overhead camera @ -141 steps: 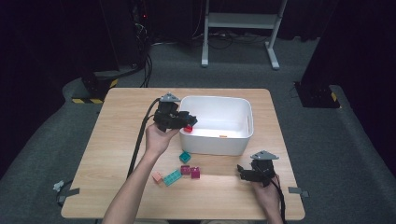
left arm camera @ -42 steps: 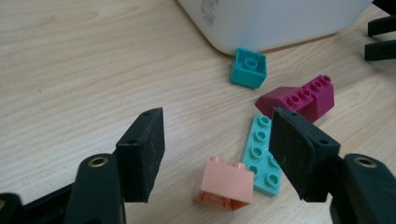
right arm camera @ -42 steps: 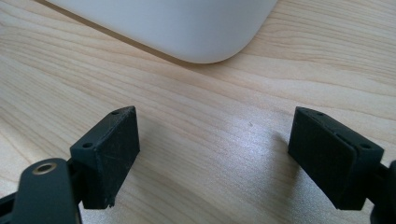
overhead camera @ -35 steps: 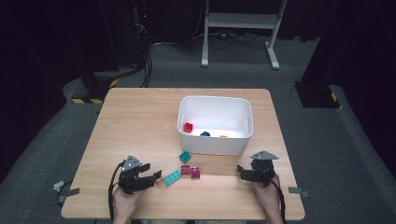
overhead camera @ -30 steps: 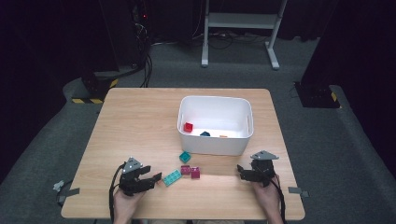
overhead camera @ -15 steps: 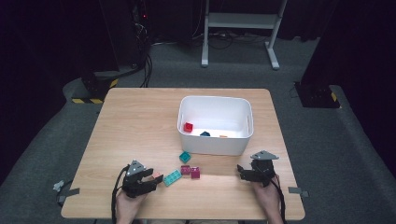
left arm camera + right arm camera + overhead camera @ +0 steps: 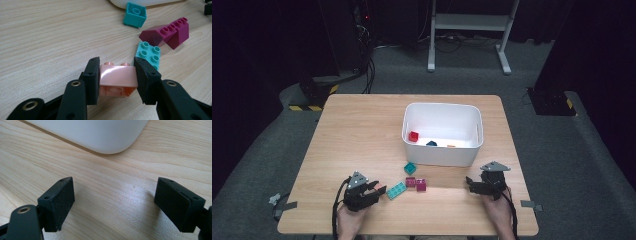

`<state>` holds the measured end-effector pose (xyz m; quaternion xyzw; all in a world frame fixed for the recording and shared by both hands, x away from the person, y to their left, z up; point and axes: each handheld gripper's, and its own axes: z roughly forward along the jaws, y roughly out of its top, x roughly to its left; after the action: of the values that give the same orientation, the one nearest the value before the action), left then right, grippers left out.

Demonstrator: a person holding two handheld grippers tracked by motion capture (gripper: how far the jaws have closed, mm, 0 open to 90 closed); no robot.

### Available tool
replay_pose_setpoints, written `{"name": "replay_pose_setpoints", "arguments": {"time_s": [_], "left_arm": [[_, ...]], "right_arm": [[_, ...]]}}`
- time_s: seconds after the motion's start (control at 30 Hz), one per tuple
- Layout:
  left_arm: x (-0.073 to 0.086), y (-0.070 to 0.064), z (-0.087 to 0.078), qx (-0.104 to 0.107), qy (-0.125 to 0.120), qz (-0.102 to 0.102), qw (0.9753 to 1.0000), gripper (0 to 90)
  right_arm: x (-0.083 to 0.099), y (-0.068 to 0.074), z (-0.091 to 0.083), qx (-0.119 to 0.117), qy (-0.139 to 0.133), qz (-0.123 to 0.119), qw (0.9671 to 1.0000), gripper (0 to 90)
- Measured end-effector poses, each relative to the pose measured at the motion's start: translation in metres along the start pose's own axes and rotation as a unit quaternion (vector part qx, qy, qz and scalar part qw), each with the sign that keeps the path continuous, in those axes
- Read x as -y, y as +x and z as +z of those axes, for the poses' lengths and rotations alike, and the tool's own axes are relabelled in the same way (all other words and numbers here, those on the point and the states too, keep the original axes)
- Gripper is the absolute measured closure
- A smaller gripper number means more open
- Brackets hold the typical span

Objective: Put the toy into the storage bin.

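Between the left gripper's (image 7: 117,80) two black jaws sits a pink brick (image 7: 117,78), studs up, clamped from both sides just above the wooden table (image 7: 362,130). Just beyond it lies a turquoise brick (image 7: 148,53) with two rows of studs, and past that two magenta bricks (image 7: 166,33) touch each other, one with a sloped face. Farther off, a small teal brick (image 7: 135,17) rests on its side near the edge of a white bin (image 7: 443,134). From the high view, the left gripper (image 7: 374,190) is at the table's near left, held by a hand (image 7: 349,220), with the loose bricks between it and the bin. Inside the bin are a red brick (image 7: 413,136), a dark piece (image 7: 431,143) and a small orange piece (image 7: 451,146). At the near right, the right gripper (image 7: 472,185) rests low over bare wood, jaws spread wide with nothing between them, near the bin's rounded corner (image 7: 110,147).
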<state>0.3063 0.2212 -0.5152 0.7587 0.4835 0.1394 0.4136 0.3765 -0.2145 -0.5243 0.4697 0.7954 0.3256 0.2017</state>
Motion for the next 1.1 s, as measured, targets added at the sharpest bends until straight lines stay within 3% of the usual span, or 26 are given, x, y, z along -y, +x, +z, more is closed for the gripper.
{"name": "replay_pose_setpoints", "arguments": {"time_s": [0.57,1.1], "left_arm": [[-0.01,0.001,-0.002,0.003,0.003,0.0,1.0,58.6],[-0.025,0.011,-0.009,0.023,-0.018,-0.024,0.9993,58.7]], "right_arm": [[0.0,0.0,0.0,0.0,0.0,0.001,1.0,16.2],[0.0,0.0,0.0,0.0,0.0,0.001,1.0,16.3]]}}
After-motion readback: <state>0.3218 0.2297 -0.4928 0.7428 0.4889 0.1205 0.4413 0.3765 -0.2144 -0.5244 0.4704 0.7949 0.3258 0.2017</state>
